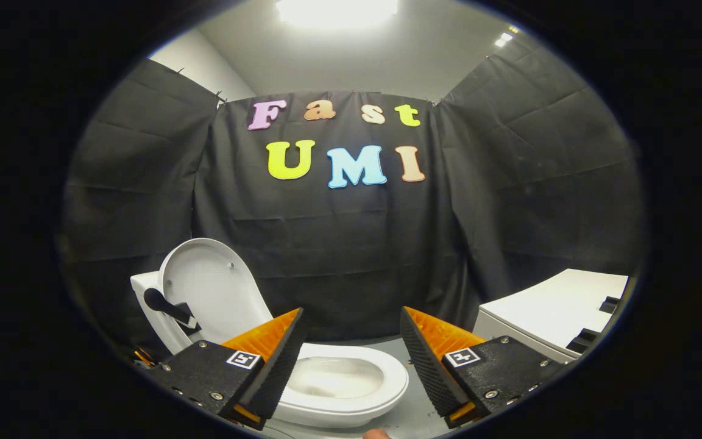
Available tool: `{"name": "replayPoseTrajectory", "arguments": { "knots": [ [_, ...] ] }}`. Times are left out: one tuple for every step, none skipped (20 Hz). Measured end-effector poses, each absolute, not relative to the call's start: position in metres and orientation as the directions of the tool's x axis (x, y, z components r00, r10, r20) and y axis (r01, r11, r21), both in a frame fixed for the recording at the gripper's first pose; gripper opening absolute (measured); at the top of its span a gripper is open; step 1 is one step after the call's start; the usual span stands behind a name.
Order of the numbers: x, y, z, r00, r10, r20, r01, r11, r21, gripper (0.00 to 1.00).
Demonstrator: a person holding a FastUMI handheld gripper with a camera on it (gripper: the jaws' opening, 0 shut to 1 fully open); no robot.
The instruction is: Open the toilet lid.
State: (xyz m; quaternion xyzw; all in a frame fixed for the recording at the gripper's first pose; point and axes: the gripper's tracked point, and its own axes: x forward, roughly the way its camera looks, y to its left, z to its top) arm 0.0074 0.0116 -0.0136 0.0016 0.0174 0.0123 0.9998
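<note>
Black-draped booth, one toilet lid [208, 286] raised, tool [351, 360] open

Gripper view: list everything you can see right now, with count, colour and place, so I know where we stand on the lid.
Toilet lid: one, white, raised upright against the tank, beyond the left finger.
Handle on lid: one, black, fixed to the lid's inner face.
Toilet bowl: one, white, seat down and bowl exposed, just ahead of and between the fingers.
White cabinet: one, beyond the right finger.
Floor: grey, under the bowl.
Gripper: one, fingers spread apart, holding nothing.
</note>
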Motion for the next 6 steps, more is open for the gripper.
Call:
{"name": "replayPoseTrajectory", "arguments": {
  "knots": [
    [0.0084, 0.0106, -0.0145, 0.999, 0.024, -0.036, -0.024, 1.0, 0.006, 0.94],
    [0.0067, 0.0115, -0.0148, 0.999, 0.024, -0.036, -0.024, 1.0, 0.005, 0.94],
    [0.0077, 0.0114, -0.0139, 0.999, 0.023, -0.036, -0.023, 1.0, 0.003, 0.94],
    [0.0078, 0.0114, -0.0138, 0.999, 0.023, -0.036, -0.023, 1.0, 0.002, 0.94],
    [0.0054, 0.0122, -0.0157, 0.999, 0.024, -0.037, -0.024, 1.0, 0.004, 0.94],
    [0.0061, 0.0129, -0.0156, 0.999, 0.026, -0.038, -0.026, 1.0, 0.004, 0.94]
  ]
}}
